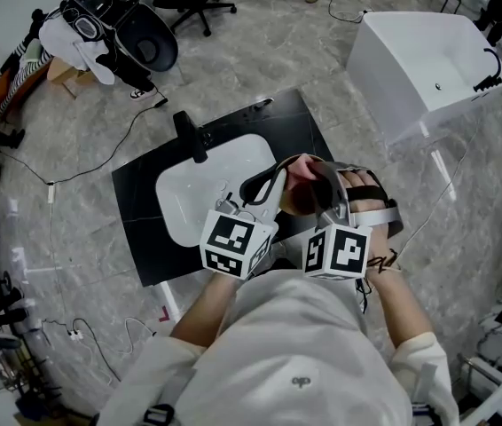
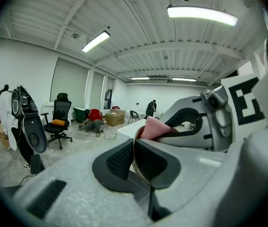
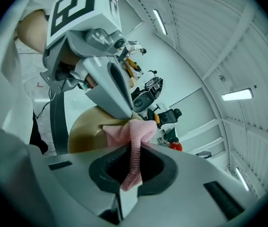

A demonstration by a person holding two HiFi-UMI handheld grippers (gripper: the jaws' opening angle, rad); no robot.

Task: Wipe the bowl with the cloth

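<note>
Found the left gripper above the right edge of the white ceramic sink basin, clenched on the thin rim of the tan, smooth, round bowl. Saw the bowl held up in the air there, not resting in the basin. Further right, found the right gripper pinched tight on the pink knitted cloth, touching the bowl near its rim. Judged the bowl light and stiff but smooth, so likely to slip; best gripped deep over the rim. Judged the cloth soft and limp; best taken at a bunched fold.
</note>
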